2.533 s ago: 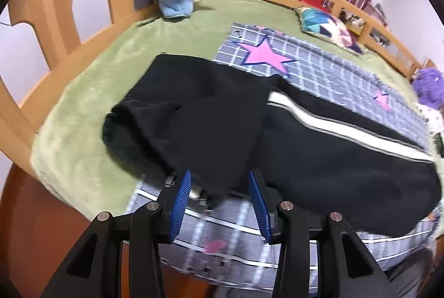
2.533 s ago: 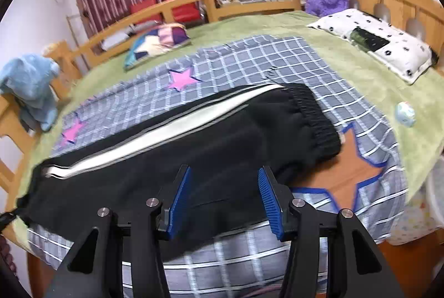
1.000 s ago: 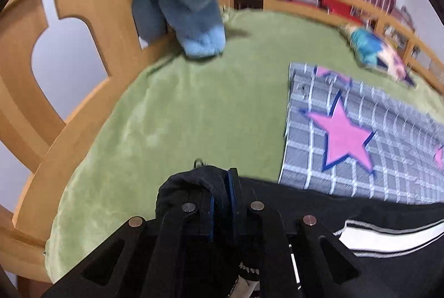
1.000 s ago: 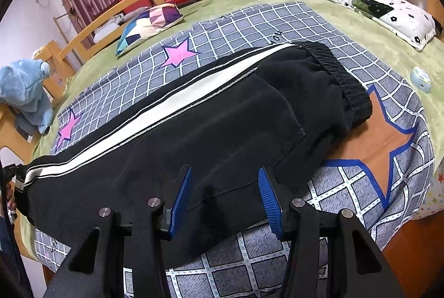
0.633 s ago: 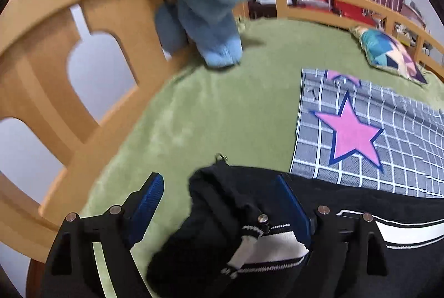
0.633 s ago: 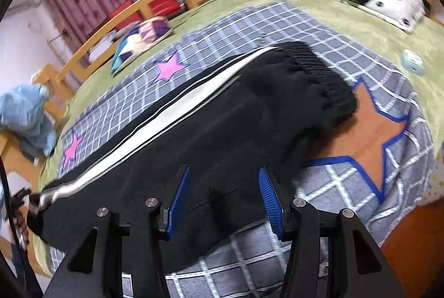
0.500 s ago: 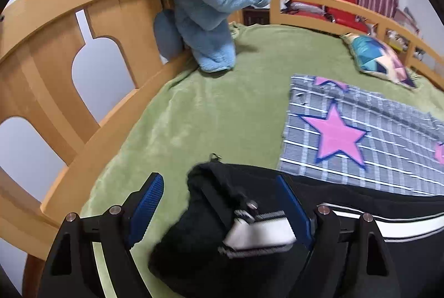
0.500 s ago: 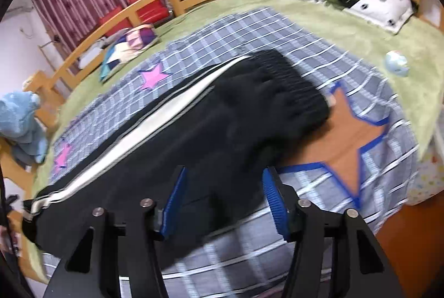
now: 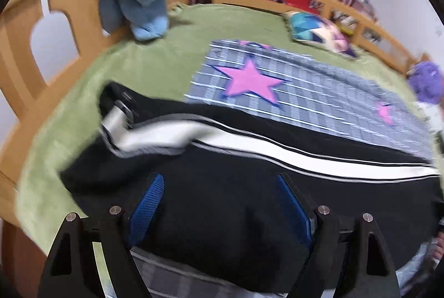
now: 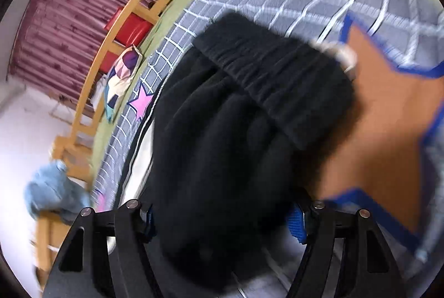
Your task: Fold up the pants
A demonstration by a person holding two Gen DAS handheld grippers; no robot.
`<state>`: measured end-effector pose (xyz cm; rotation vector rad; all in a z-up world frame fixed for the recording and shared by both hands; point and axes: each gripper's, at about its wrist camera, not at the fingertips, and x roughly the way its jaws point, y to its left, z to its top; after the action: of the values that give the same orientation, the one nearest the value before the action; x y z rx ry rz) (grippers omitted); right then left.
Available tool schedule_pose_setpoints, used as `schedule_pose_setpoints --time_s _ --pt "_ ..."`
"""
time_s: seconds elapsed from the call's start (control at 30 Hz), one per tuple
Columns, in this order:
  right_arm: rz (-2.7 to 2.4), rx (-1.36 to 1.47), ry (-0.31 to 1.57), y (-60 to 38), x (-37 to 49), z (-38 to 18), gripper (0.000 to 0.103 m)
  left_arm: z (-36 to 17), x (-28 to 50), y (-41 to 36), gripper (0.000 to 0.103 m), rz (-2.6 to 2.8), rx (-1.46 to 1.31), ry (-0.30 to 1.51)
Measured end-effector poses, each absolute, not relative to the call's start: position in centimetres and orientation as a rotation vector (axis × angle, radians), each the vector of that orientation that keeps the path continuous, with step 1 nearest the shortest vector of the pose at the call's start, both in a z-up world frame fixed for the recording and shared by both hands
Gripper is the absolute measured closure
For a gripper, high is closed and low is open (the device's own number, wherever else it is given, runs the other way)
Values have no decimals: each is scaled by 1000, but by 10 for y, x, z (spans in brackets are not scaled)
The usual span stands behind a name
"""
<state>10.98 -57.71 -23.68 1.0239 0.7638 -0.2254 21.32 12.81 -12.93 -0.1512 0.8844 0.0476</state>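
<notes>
A green bed cover (image 9: 138, 67) is spreading across the whole scene, and a grey checked quilt (image 9: 319, 87) with stars is lying over its middle. On that quilt the black pants (image 9: 222, 200) are stretching lengthwise from left to right, legs laid one on the other, with a white side stripe (image 9: 277, 148) running along the far edge. The cuff end (image 9: 116, 114) is sitting rumpled on the green cover at the left; in the right wrist view the ribbed waistband (image 10: 277, 75) is resting beside an orange star patch (image 10: 388, 117).

The fabric is looking thick, soft and limp, like fleece: light enough to lift, but it will likely sag and bunch, so each grip should probably be pinching through both layers at a firm edge, the cuffs on the left and the elastic waistband on the right.

The left gripper (image 9: 219, 203) is hovering over the near leg with its blue pads wide apart, holding nothing. The right gripper (image 10: 226, 221) has just been opening its jaws; black cloth is bulging between them, and the blur is making it hard to tell whether the pads are pressing on it.
</notes>
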Motion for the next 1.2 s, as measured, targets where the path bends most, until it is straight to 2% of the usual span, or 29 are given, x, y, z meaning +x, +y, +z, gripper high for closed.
schedule_pose_setpoints --time_s 0.03,0.07,0.1,0.17,0.23,0.33,0.4,0.47,0.53,0.67,0.77,0.9,1.2 --pt "-238 1020 760 -577 114 -237 35 -133 208 125 22 19 -185 897" --pt "-267 993 755 -577 122 -233 50 -136 205 122 22 5 -201 909" --pt "-301 948 752 -576 128 -226 71 -137 203 120 22 -3 -208 914" --pt "-275 813 702 -573 137 -195 84 -138 197 117 22 -3 -205 912" --pt "-216 703 617 -574 135 -160 84 -138 191 117 23 0 -206 915" --pt "-201 672 550 -583 126 -141 83 -137 183 121 23 -3 -215 913" --pt "-245 647 621 -594 133 -160 74 -139 183 126 23 7 -206 922" --pt "-263 671 816 -605 148 -196 70 -141 183 134 23 39 -194 931" --pt "-278 671 924 -604 150 -216 66 -140 182 143 23 67 -205 933" --pt "-305 531 930 -585 131 -202 59 -128 180 161 23 103 -221 952" --pt "-341 443 964 -574 122 -175 59 -112 179 170 23 111 -180 949" --pt "-356 342 900 -554 100 -134 57 -103 184 176 23 126 -89 883" --pt "-275 358 686 -498 84 -63 52 -110 237 198 24 153 -84 849"
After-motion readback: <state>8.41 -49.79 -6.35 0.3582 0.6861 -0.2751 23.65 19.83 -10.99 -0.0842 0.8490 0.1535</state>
